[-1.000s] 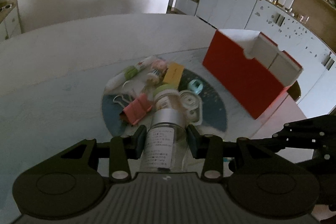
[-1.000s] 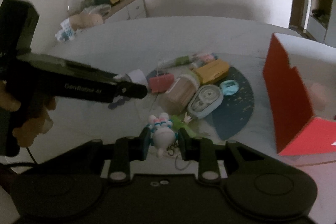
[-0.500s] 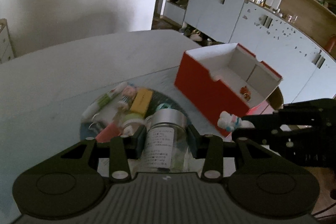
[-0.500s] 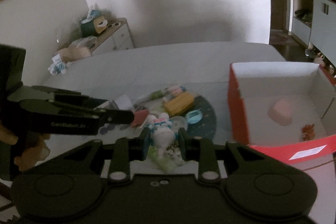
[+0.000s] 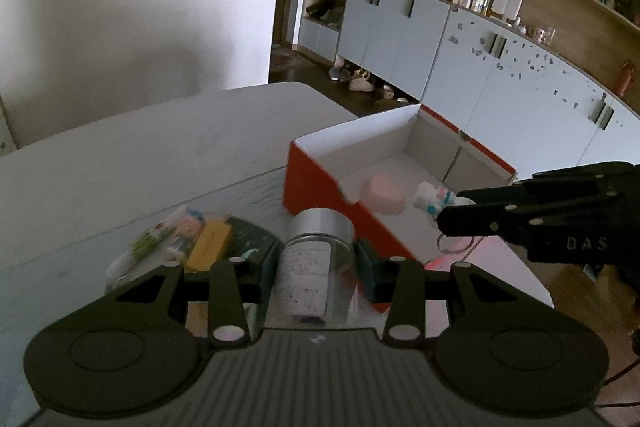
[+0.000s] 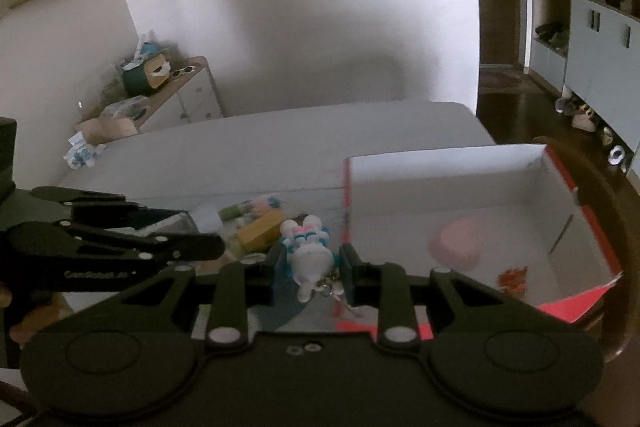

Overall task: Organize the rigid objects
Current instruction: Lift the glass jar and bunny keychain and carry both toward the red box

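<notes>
Left gripper (image 5: 316, 259) pinching a clear glass jar (image 5: 310, 269) with a silver screw lid and a printed white label; fingers pressed against both sides of the jar body. Jar held upright-ish, tilted slightly forward, above the table (image 5: 140, 155) and just short of the near corner of the red box (image 5: 320, 183). Contents of jar not readable.

Right gripper (image 6: 310, 263) pinching a small white bunny keychain figure (image 6: 308, 253) with pink and teal stripes on its head; fingers closed onto its sides, metal ring and chain dangling below. Seen from left wrist view, same figure (image 5: 430, 201) hangs over the open box, near its front edge.

Red box open-topped, white inside, red outside. Inside: one pale pink rounded object (image 6: 456, 245) resting on the floor of the box, and a small orange-red item (image 6: 512, 277) near the front wall; identity of the latter unclear. A divider or flap visible at the far end, compartment beyond it not legible.

On table beside the box, a dark round mat (image 5: 248, 239) holding leftover clutter: yellow-orange block (image 5: 210, 245), a green-and-white tube (image 5: 150, 243), a small pink-and-blue figure (image 5: 186, 231). All blurred, partly hidden behind the left gripper.
</notes>
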